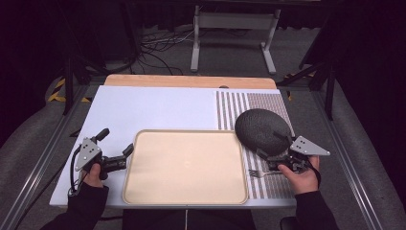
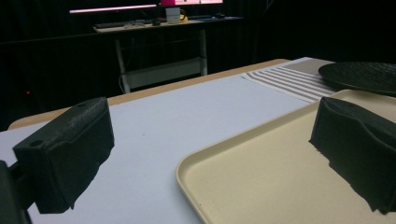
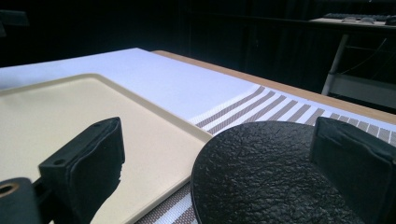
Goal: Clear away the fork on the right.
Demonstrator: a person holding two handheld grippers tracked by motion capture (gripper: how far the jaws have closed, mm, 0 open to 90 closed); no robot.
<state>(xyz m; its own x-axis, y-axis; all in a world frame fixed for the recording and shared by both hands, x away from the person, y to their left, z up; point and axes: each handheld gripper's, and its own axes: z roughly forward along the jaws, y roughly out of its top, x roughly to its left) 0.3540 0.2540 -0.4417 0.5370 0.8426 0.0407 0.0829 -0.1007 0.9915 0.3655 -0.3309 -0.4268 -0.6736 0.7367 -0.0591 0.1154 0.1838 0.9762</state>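
Right claw (image 1: 266,156) beside black plate (image 1: 263,130).

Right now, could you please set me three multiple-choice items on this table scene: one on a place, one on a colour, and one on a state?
1. Where does the fork lie?
A. on the striped placemat, near the table's front edge
B. in the tray
C. on the plate

2. What colour is the tray?
A. blue
B. beige
C. red

3. How do the jaws of the left gripper stand?
A. shut on the fork
B. shut on the tray's rim
C. open, holding nothing

Answers: 1 A, the high view shows the fork on the stripes, just nearer the person than the dark plate. 2 B, it is pale beige in every view. 3 C, the left gripper view shows a wide gap between them.
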